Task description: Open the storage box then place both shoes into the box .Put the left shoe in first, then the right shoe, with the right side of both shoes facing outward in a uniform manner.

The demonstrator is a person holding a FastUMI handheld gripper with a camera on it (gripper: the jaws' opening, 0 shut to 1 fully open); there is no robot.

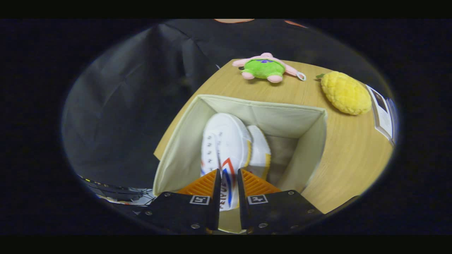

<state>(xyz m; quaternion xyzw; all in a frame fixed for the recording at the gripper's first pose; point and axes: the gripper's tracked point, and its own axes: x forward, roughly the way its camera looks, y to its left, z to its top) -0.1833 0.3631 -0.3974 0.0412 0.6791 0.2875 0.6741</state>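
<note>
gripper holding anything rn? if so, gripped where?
Yes: the gripper is shut on a white shoe, both fingers pinching its side wall near the heel end. The shoe hangs inside the open storage box, beside the other shoe.

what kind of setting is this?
Likely a staged recording booth, not a home: a wooden table against black cloth, with a fabric box, plush toys as props, and the gripper pinching a white shoe.

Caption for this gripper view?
Gripper shut on a white shoe, lowering it into the box beside another shoe.
</note>
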